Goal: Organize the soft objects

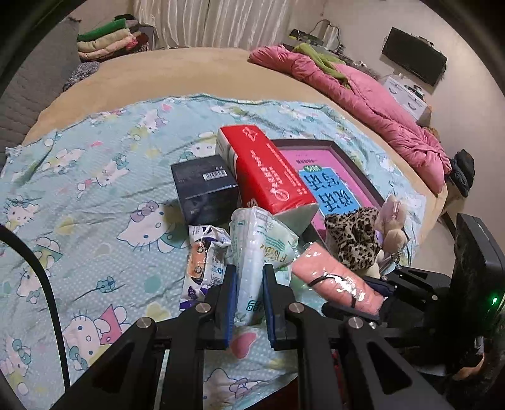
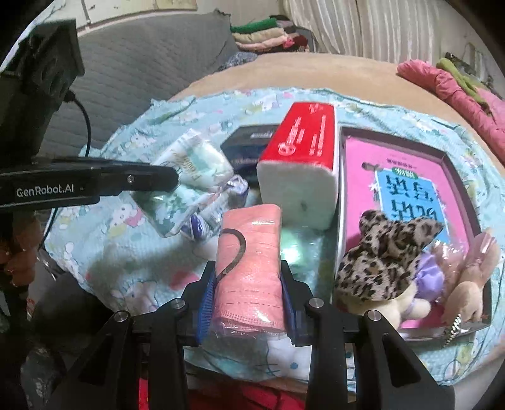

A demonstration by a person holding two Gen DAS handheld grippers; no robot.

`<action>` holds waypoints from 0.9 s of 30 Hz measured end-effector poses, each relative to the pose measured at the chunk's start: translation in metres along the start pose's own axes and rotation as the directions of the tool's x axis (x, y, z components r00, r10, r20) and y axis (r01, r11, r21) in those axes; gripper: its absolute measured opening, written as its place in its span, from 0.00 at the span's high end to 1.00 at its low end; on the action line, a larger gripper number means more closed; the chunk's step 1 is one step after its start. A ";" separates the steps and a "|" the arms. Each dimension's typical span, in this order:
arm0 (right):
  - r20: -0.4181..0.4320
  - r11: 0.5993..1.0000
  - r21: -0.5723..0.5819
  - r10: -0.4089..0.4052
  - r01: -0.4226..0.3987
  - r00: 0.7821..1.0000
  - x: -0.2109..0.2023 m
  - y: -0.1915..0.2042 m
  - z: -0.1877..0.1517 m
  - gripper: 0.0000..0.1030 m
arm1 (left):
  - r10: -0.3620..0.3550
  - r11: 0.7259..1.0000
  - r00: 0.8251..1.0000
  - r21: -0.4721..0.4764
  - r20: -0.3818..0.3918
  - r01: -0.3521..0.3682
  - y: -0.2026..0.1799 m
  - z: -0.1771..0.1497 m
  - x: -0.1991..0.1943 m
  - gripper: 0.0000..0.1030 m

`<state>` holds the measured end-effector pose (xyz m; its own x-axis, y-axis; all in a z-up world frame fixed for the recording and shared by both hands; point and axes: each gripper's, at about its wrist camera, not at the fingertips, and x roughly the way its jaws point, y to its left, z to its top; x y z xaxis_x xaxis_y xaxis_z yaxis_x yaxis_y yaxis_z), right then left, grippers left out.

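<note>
a wide tan bed (image 1: 195,72) fills the room. pale curtains (image 1: 214,22) hang at twelve o'clock, a grey padded headboard (image 2: 142,79) at ten, a dark wall screen (image 1: 413,60) at two.

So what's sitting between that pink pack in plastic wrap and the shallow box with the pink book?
In the right wrist view, a crumpled green-tinted clear plastic packet lies there, beneath the red-and-white tissue pack.
</note>
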<state>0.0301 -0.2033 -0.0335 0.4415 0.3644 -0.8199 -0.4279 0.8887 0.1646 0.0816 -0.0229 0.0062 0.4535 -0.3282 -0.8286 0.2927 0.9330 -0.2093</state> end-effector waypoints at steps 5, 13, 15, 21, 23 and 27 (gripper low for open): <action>0.058 0.999 0.036 -0.007 0.005 0.998 -0.017 -0.010 0.009 0.64 | -0.002 1.000 1.000 -0.005 0.030 0.002 -0.009 0.006 -0.013 0.85; 0.172 0.997 0.071 -0.047 0.035 0.984 -0.061 -0.027 0.027 0.64 | 0.013 0.999 0.998 0.035 0.069 -0.015 -0.038 0.016 -0.029 0.85; 0.199 0.996 0.074 -0.062 0.048 0.978 -0.071 -0.031 0.031 0.64 | 0.010 0.999 0.997 0.035 0.081 -0.013 -0.044 0.019 -0.033 0.85; 0.251 0.994 0.096 -0.076 0.054 0.965 -0.092 -0.039 0.039 0.64 | 0.006 0.999 0.994 0.053 0.111 -0.012 -0.063 0.030 -0.046 0.85; 0.264 0.994 0.093 -0.077 0.054 0.961 -0.098 -0.041 0.040 0.64 | 0.008 0.999 0.993 0.053 0.121 -0.014 -0.068 0.032 -0.049 0.85; 0.298 0.993 0.099 -0.085 0.058 0.951 -0.109 -0.045 0.043 0.64 | 0.038 0.996 0.989 0.078 0.142 -0.050 -0.084 0.038 -0.054 0.85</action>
<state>0.0346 -0.2709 0.0719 0.6913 0.3536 -0.6301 -0.3211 0.9316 0.1705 0.0646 -0.0890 0.0877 0.5796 -0.3099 -0.7537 0.3349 0.9337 -0.1264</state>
